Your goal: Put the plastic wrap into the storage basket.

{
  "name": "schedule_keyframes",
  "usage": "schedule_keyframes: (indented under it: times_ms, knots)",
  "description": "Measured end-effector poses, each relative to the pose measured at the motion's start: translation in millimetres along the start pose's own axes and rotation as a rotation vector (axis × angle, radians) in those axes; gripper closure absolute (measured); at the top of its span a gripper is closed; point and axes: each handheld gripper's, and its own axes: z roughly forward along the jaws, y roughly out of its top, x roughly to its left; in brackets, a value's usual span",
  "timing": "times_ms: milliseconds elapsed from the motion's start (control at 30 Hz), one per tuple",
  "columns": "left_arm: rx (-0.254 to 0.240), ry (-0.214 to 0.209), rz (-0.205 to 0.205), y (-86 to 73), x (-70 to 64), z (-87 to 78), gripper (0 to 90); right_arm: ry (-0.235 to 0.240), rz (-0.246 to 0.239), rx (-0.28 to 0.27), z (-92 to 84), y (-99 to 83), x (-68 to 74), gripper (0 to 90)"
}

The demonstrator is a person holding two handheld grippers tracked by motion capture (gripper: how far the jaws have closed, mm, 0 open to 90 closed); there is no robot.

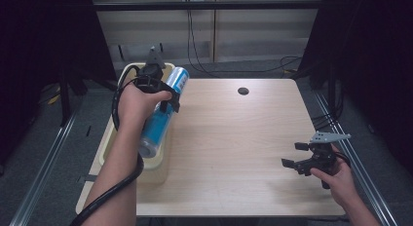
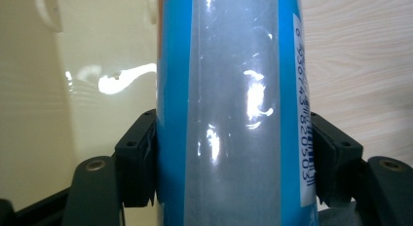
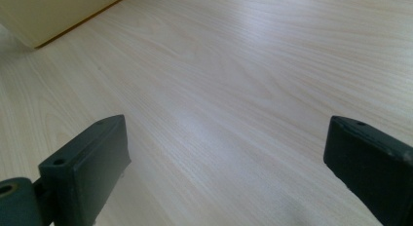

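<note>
A: From the high view, what do you see?
B: The left tool (image 1: 163,97) pinches a long blue tube (image 1: 163,120) around its middle. The tube lies slanted over the cream bin (image 1: 159,163), which sits at the left edge of the worktop (image 1: 234,143). The tube's white-capped end points away from the person, its other end toward them.
A: And the right side?
B: The right tool (image 1: 296,155) is well to the right of the bin, near the worktop's right edge, jaws spread and nothing between them. A small dark hole (image 1: 243,91) sits in the worktop, farther back and right of the bin.
A: The left gripper view?
B: Both black jaws press against the tube (image 2: 234,109), one on each side. A white barcode strip runs down its right side. The bin's cream wall (image 2: 73,65) shows left of the tube, the worktop (image 2: 360,55) right of it.
A: The right gripper view?
B: The jaws stand wide apart over bare wood (image 3: 234,89). A corner of the bin (image 3: 53,11) shows at upper left.
</note>
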Motion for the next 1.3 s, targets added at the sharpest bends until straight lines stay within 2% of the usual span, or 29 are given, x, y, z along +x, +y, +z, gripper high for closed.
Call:
schedule_keyframes:
  times_ms: [267, 467, 567, 600, 700, 967, 1000, 1033, 1100, 1233, 1300]
  knots:
    - [-0.004, -0.01, -0.014, -3.9, 6.2, -10.0, 32.2, 0.004, -0.002, 0.003, 2.1, 0.8, 1.3, 2.4]
    - [-0.032, -0.019, -0.014, -4.2, 6.5, -23.8, 32.2, 0.013, -0.005, 0.007, 5.0, 2.8, 0.9, 2.4]
    - [-0.042, -0.001, -0.009, -3.5, 6.9, -30.9, 32.2, 0.013, -0.011, 0.006, 6.6, 4.0, 1.1, 2.4]
    - [-0.045, -0.006, -0.023, -3.6, 7.2, -32.9, 32.2, 0.016, -0.008, 0.005, 7.1, 4.5, 1.4, 2.4]
    - [-0.052, 0.005, -0.028, -4.4, 9.6, -38.3, 32.2, 0.018, -0.01, 0.006, 8.0, 5.3, 1.4, 2.4]
    - [-0.049, 0.027, -0.044, -9.2, 19.8, -44.6, 32.2, 0.021, -0.016, 0.007, 8.6, 5.6, 1.6, 2.5]
    - [-0.048, 0.028, -0.057, -10.1, 20.7, -44.6, 32.2, 0.021, -0.015, 0.007, 8.4, 5.6, 1.7, 2.5]
    - [-0.047, 0.031, -0.049, -10.7, 23.2, -45.0, 32.2, 0.022, -0.015, 0.007, 8.3, 5.7, 1.7, 2.5]
    - [-0.044, 0.032, -0.062, -12.4, 25.3, -45.0, 32.2, 0.02, -0.015, 0.007, 8.4, 5.6, 1.4, 2.5]
    - [-0.041, 0.047, -0.062, -14.1, 30.2, -44.9, 32.2, 0.021, -0.014, 0.007, 8.4, 5.7, 1.9, 2.5]
    - [-0.036, 0.05, -0.077, -15.7, 34.5, -44.3, 32.2, 0.019, -0.014, 0.007, 8.3, 5.7, 1.7, 2.5]
